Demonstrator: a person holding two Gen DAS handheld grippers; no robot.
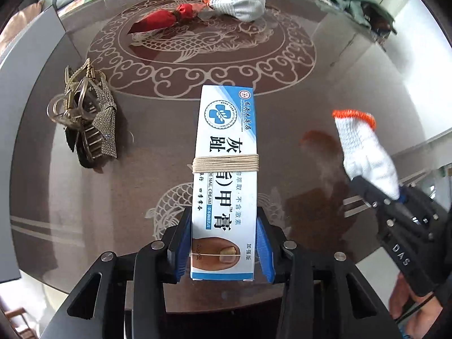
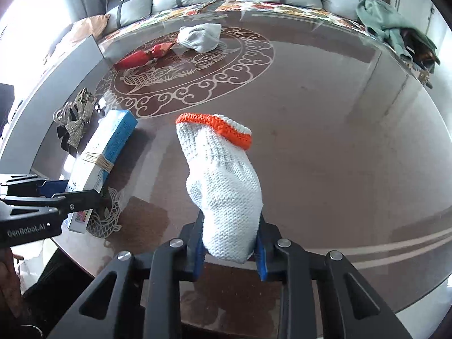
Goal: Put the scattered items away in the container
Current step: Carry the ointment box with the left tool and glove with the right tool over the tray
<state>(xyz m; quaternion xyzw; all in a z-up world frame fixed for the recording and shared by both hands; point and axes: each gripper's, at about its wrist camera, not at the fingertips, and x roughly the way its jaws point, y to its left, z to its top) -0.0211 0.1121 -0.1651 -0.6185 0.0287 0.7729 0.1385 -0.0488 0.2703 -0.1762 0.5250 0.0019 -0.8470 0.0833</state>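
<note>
Grey container (image 1: 25,65) cut off left.

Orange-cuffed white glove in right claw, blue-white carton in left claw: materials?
Orange-cuffed white glove: looks like knitted cotton-type yarn, matte; stitch rows are visible and it slumps softly. Blue-white carton: seems printed paperboard with a slight sheen; crisp folded edges, bound by tan thread or elastic, hard to tell which.

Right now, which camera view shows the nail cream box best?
The left wrist view. The nail cream box fills the centre, printed face up, string wound around its middle, gripped by the left gripper. The right wrist view shows the box only small, at the left edge, seen obliquely from its blue side.
</note>
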